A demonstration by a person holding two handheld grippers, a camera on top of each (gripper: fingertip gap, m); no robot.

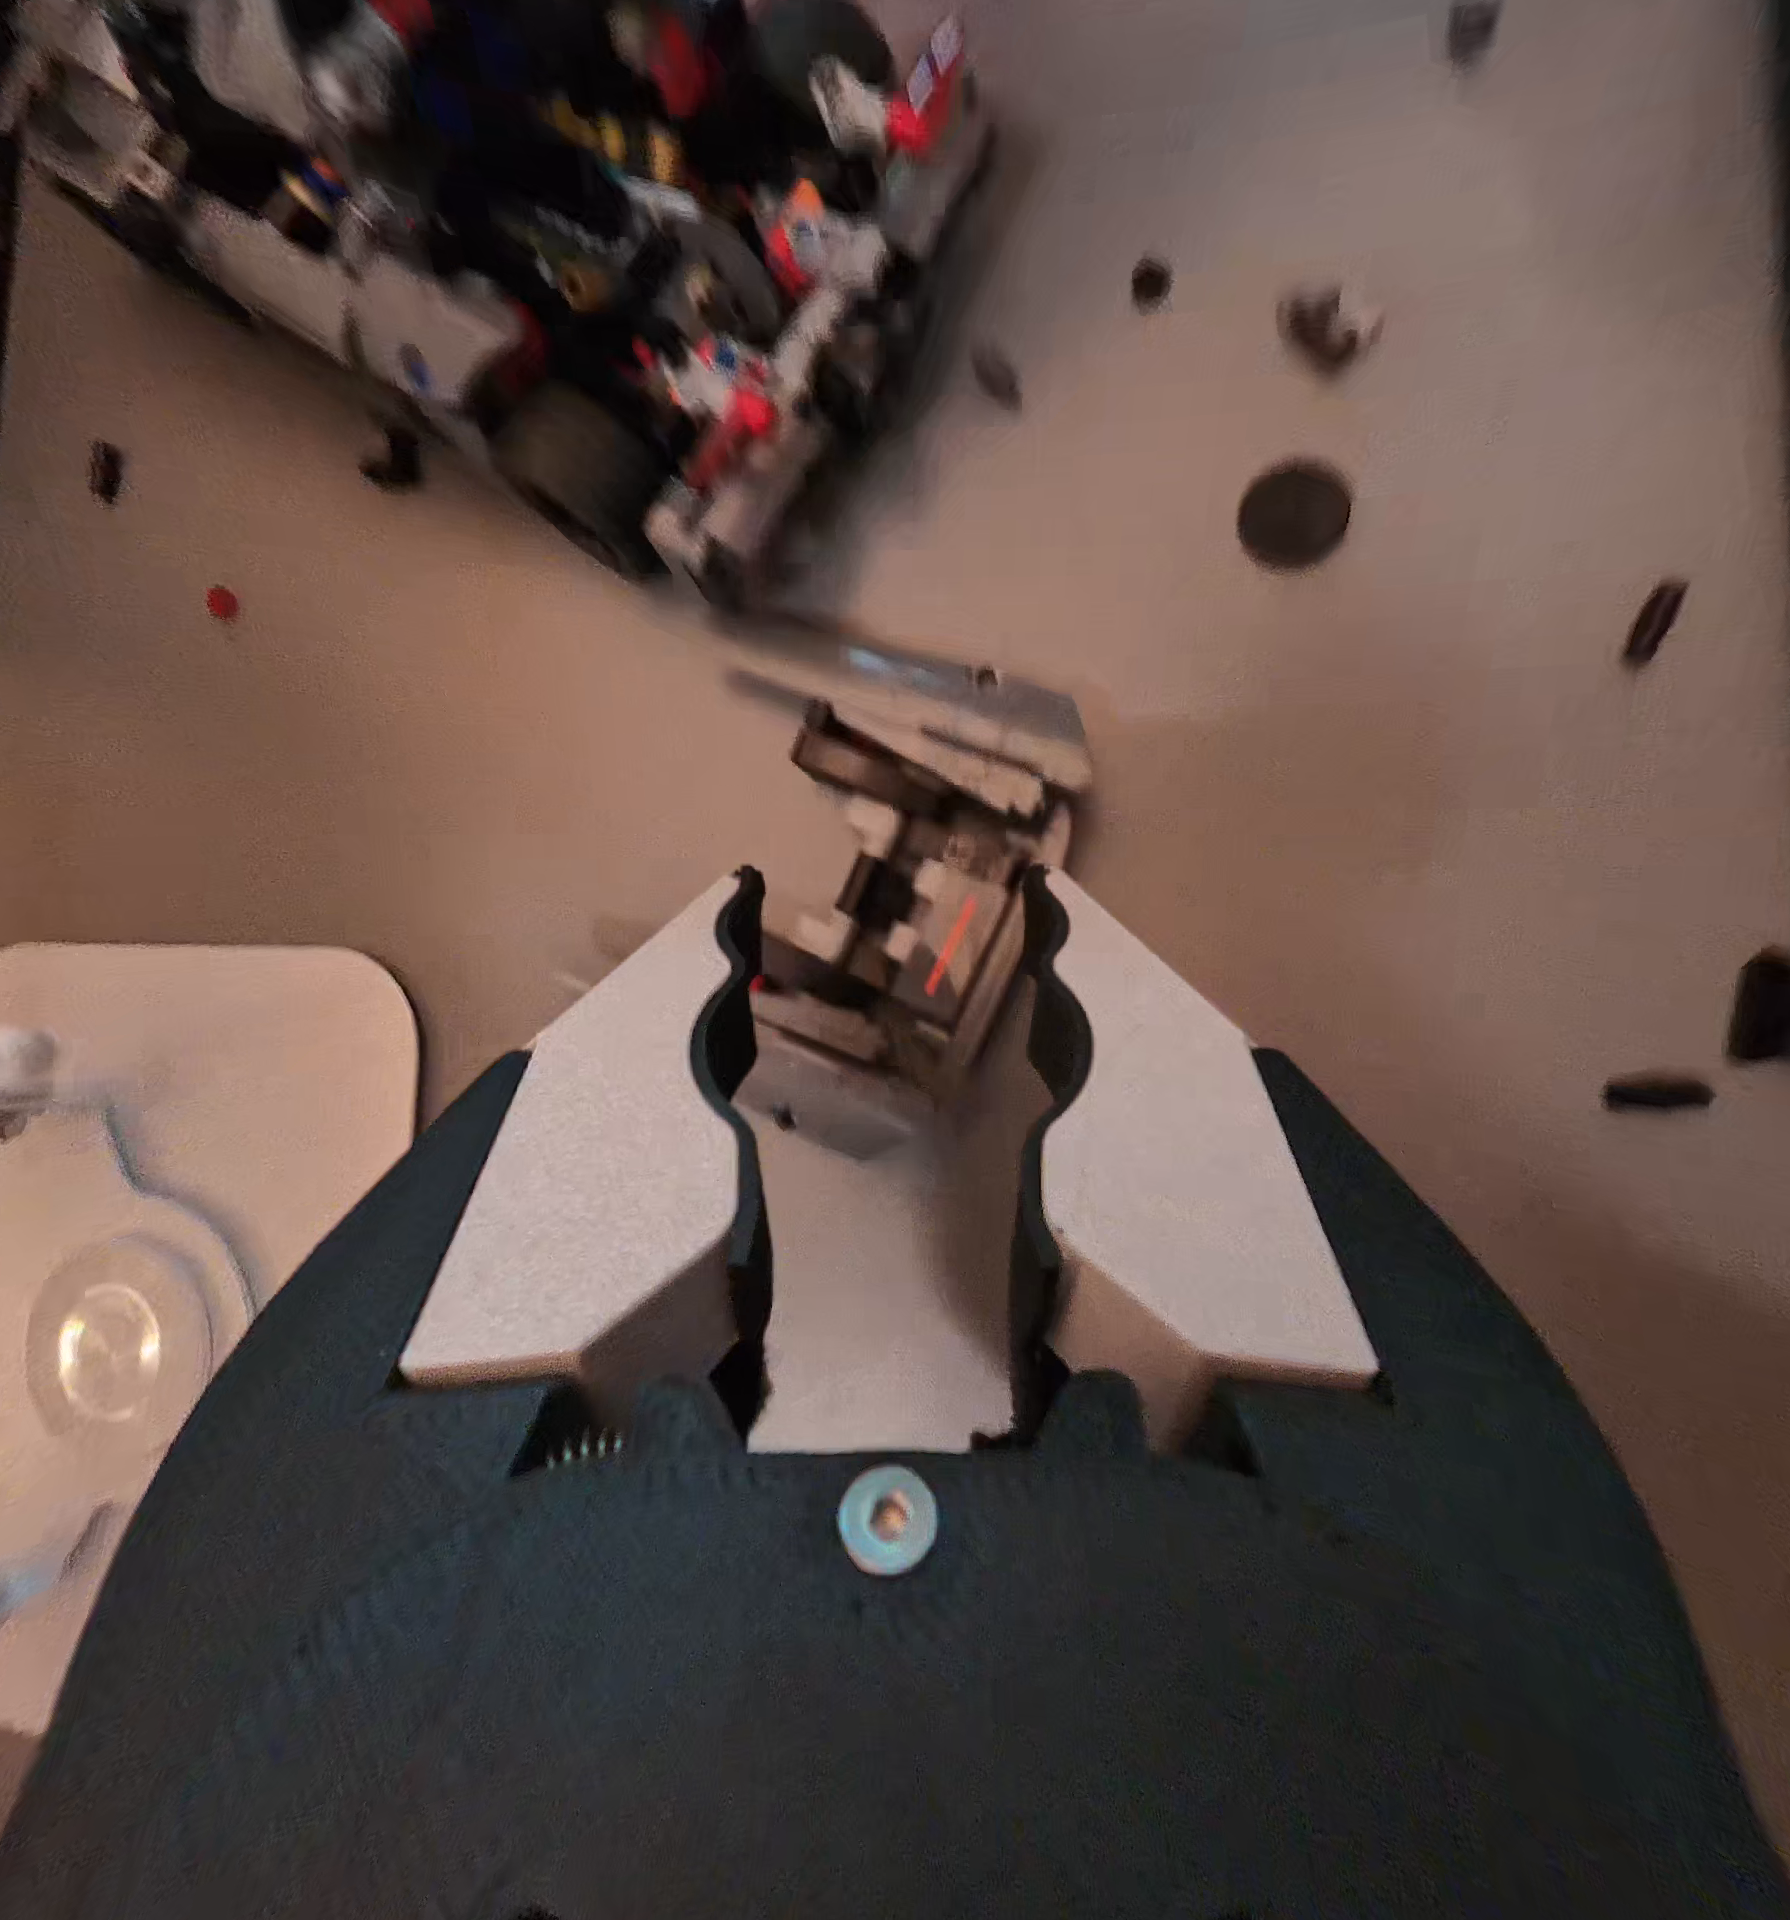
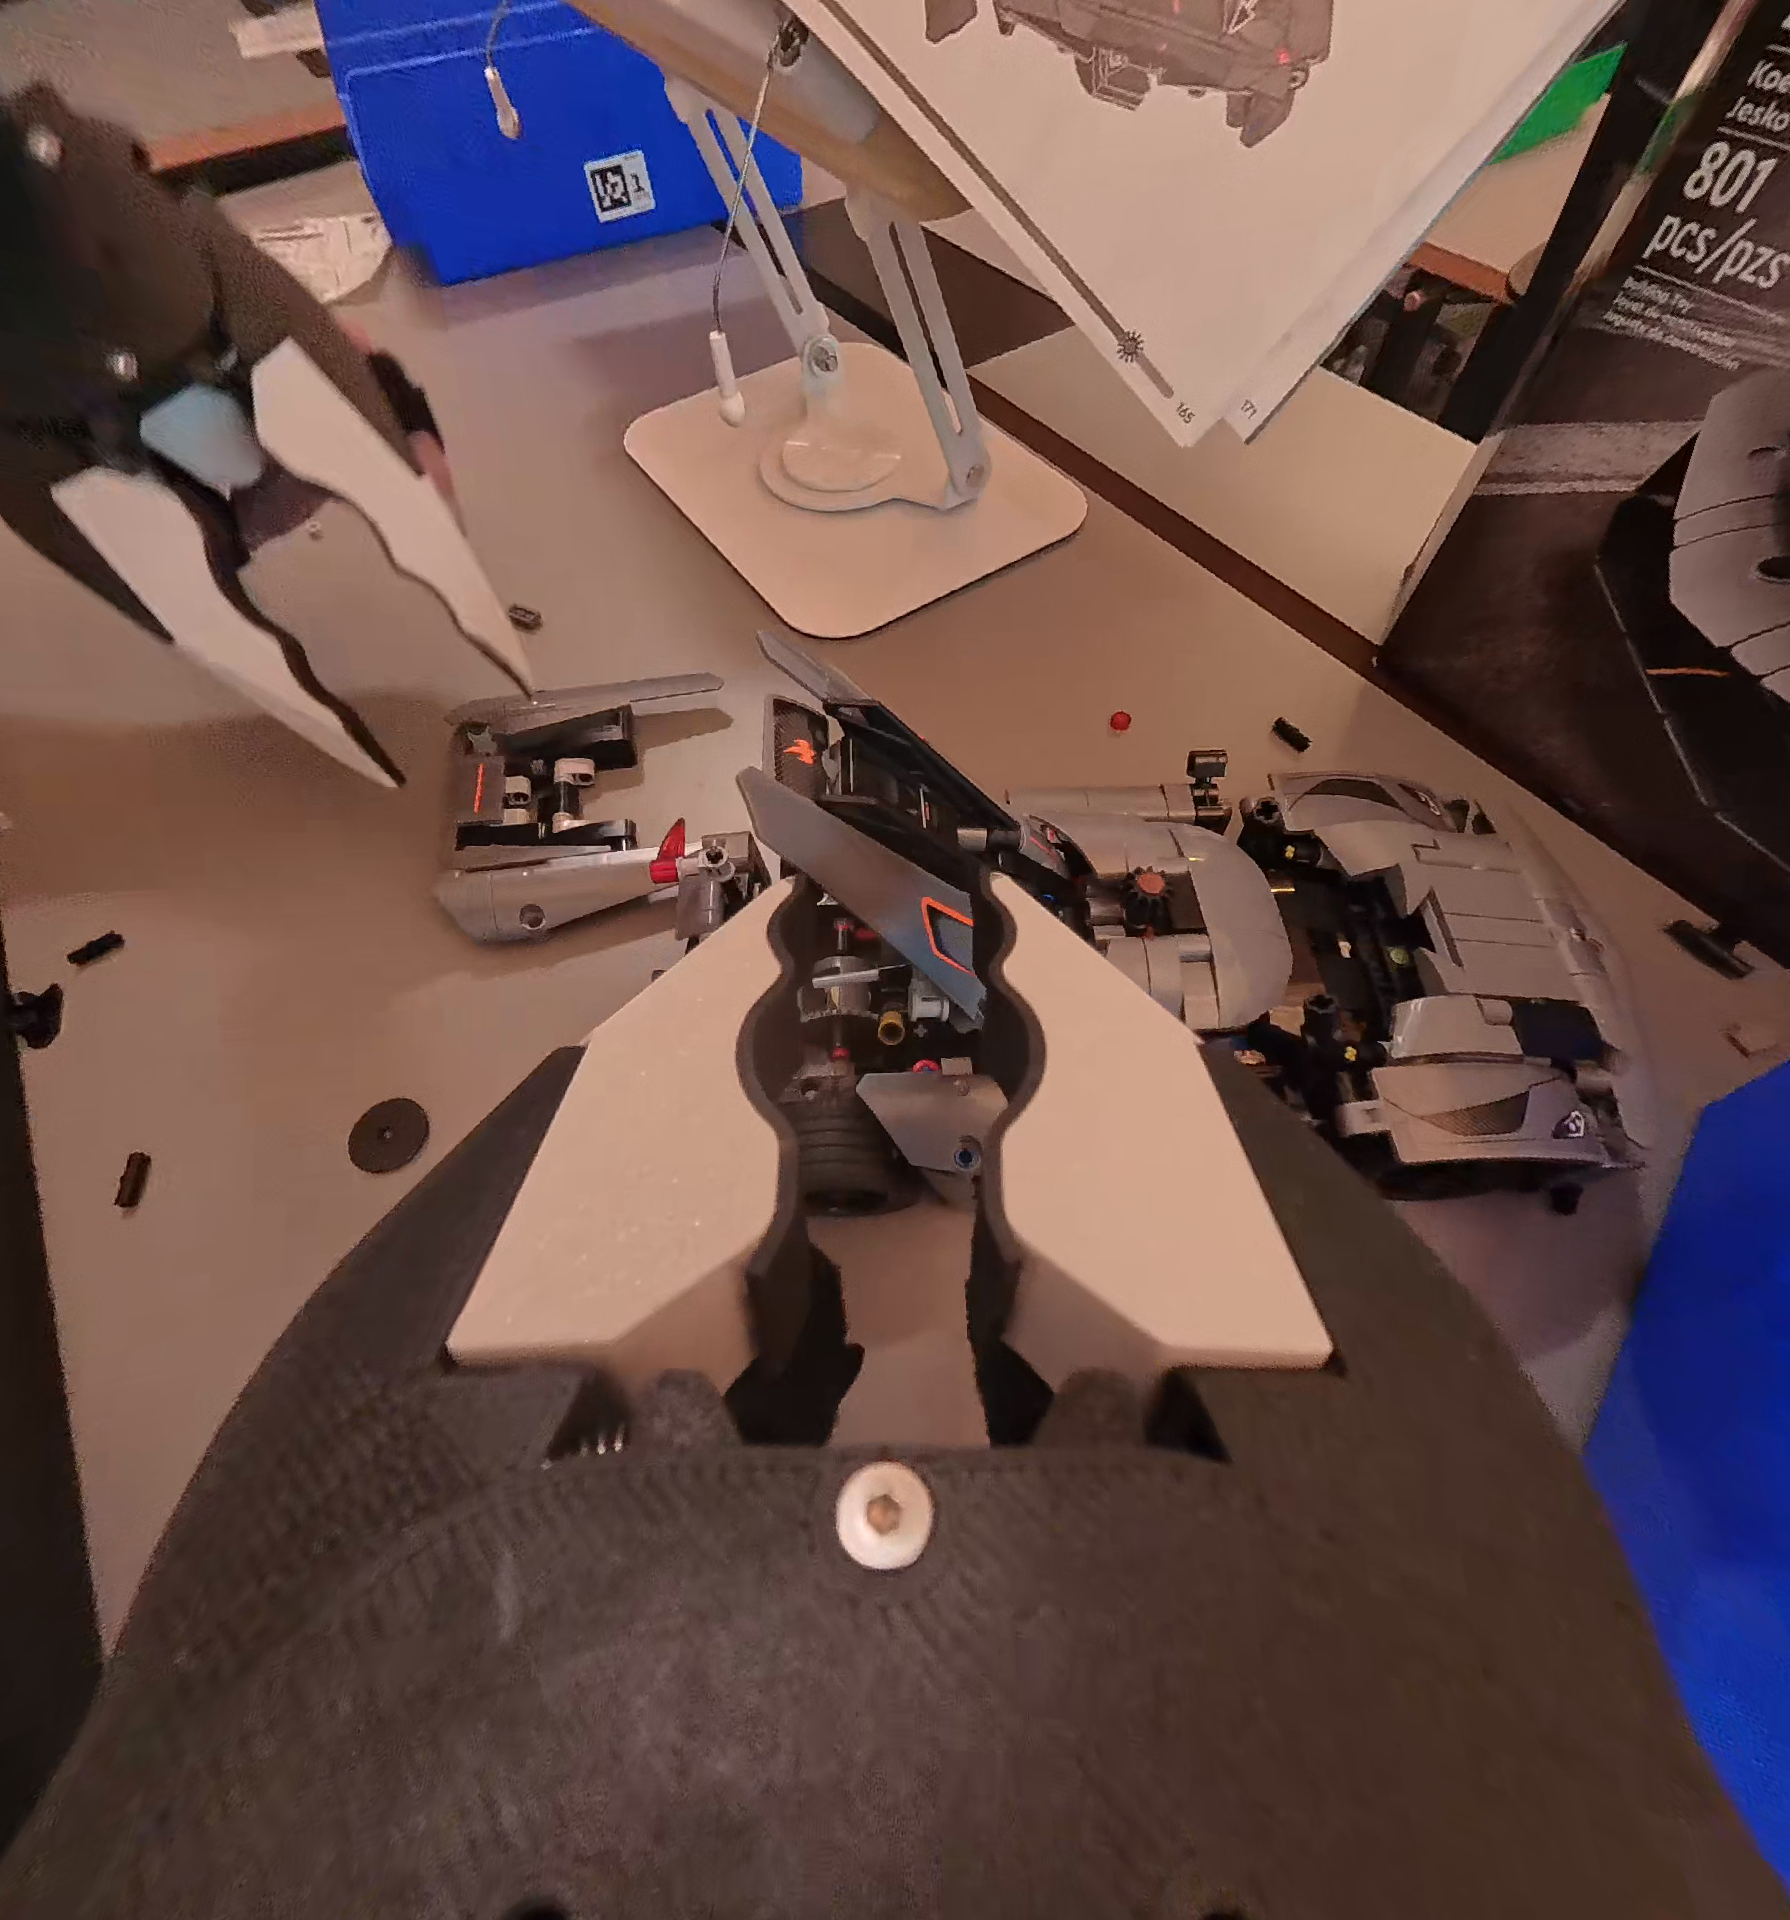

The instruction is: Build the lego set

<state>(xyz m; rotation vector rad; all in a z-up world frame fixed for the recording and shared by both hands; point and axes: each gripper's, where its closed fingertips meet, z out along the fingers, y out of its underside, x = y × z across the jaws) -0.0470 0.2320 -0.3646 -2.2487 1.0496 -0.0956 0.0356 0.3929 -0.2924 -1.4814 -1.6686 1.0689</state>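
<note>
A grey and black lego car (image 2: 1390,935) lies on the table, its rear wing tilted up. My right gripper (image 2: 891,888) is closed around the car's rear end, with a rear wheel (image 2: 849,1153) between the fingers. A small grey and black subassembly (image 2: 548,821) with an orange stripe lies left of the car. My left gripper (image 1: 891,894) is open and hovers just over the subassembly (image 1: 932,790), which shows between its fingertips. The left gripper also shows in the right wrist view (image 2: 460,727). The car is blurred at the upper left of the left wrist view (image 1: 579,270).
A white booklet stand (image 2: 870,551) holds the open instruction booklet (image 2: 1130,156) behind the car. The set's box (image 2: 1701,416) stands at the right and a blue bin (image 2: 517,135) at the back. A black disc (image 2: 388,1135), a red stud (image 2: 1119,720) and small black pieces lie scattered. There is about 20 centimetres between the tips of the two grippers. To reach the black disc (image 2: 388,1135) in a straight line is about 12 centimetres for my left fingers, about 20 centimetres for my right. It is also in sight in the left wrist view (image 1: 1287,492).
</note>
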